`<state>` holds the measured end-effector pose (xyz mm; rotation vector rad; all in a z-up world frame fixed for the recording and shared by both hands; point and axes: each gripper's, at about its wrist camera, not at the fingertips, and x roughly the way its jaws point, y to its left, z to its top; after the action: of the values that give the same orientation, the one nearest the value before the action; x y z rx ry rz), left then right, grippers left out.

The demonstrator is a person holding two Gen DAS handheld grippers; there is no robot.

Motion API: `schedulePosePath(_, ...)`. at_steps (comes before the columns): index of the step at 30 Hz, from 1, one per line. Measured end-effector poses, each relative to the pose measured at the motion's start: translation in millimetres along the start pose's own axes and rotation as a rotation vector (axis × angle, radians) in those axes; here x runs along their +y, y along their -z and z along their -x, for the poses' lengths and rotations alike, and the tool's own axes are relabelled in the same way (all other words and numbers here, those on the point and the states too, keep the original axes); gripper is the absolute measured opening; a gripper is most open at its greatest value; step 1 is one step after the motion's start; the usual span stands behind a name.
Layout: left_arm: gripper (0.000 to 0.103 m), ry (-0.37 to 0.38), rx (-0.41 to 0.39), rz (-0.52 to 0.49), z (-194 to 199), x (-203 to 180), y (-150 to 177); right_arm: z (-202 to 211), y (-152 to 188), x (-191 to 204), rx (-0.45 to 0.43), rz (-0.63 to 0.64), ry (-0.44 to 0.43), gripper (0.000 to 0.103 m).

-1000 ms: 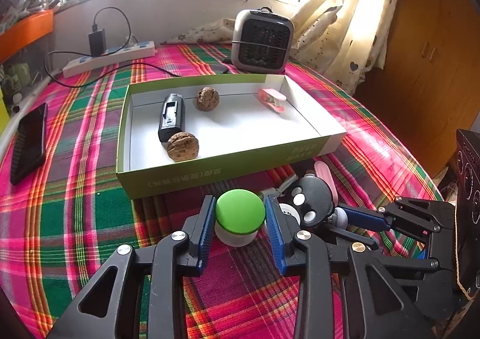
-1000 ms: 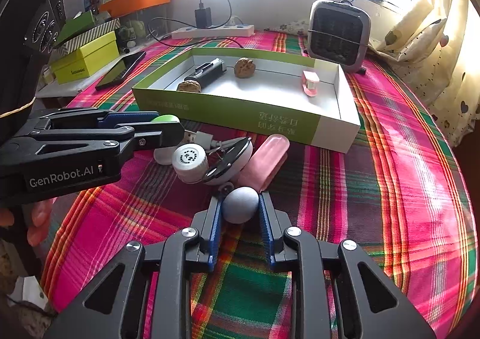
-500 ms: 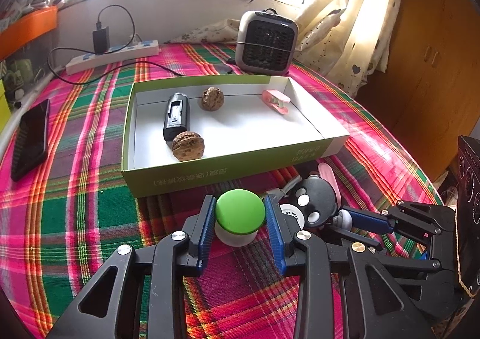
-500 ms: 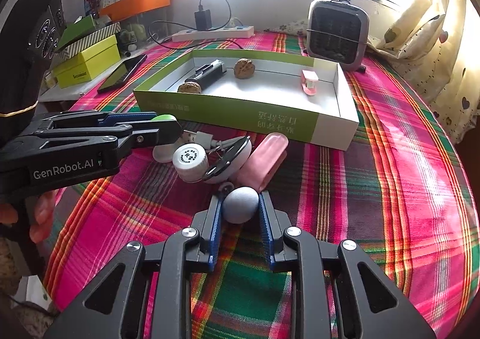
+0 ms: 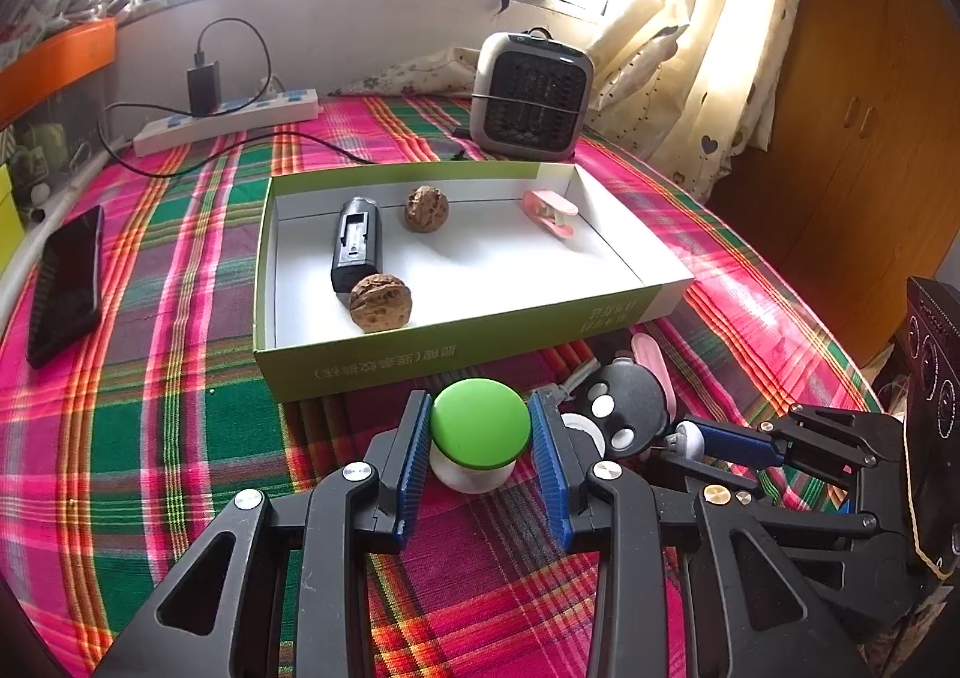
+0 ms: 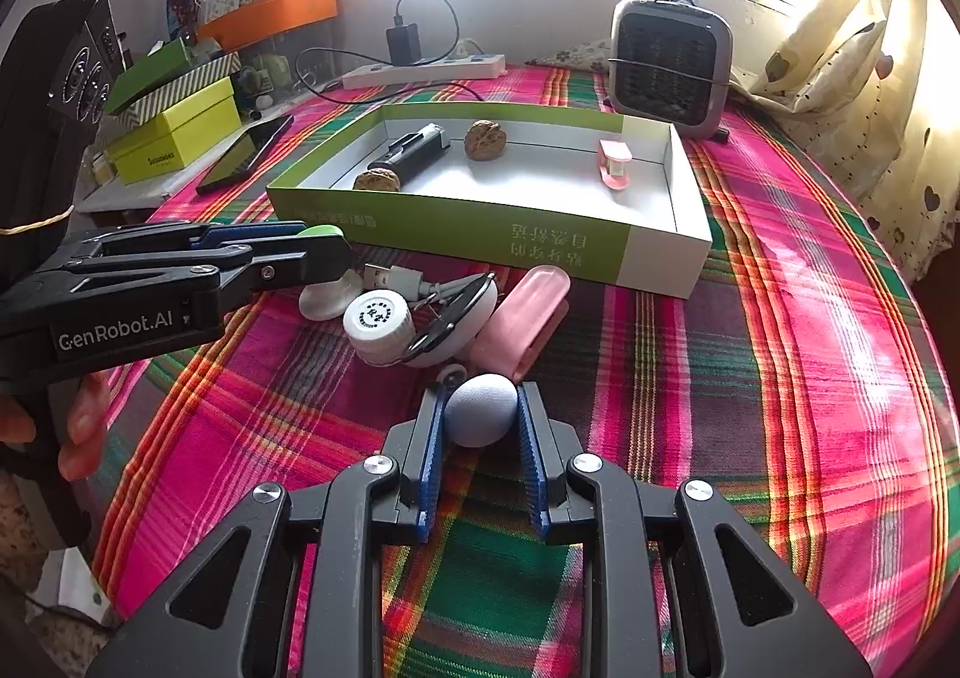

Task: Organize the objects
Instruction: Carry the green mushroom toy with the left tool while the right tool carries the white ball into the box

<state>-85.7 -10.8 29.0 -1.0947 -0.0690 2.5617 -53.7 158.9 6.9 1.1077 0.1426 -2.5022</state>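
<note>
My left gripper (image 5: 480, 426) is shut on a green-capped white mushroom toy (image 5: 480, 423), held just above the plaid cloth in front of the green box (image 5: 456, 360). My right gripper (image 6: 480, 417) is shut on a pale grey ball (image 6: 481, 417) low over the cloth. The box (image 6: 540, 246) holds two walnuts (image 5: 380, 301), a black rectangular device (image 5: 357, 243) and a pink clip (image 5: 549, 210). In front of the box lie a white bottle cap (image 6: 378, 321), a black and white round gadget with a USB cable (image 6: 456, 312) and a pink case (image 6: 522, 318).
A grey fan heater (image 5: 531, 96) stands behind the box. A power strip with a charger (image 5: 228, 114) lies at the back left, a black phone (image 5: 66, 282) at the left edge. Yellow and green boxes (image 6: 174, 132) sit on a side shelf. A curtain hangs at the right.
The left gripper has lifted slightly and drawn back with the mushroom toy. The right gripper holds the ball nearly still.
</note>
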Motion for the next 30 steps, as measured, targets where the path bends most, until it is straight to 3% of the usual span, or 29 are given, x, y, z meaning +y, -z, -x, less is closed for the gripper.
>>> schedulePosePath(30,0.031,0.012,-0.042,0.003,13,2,-16,24,-14,-25,-0.064,-0.06,0.024,0.024)
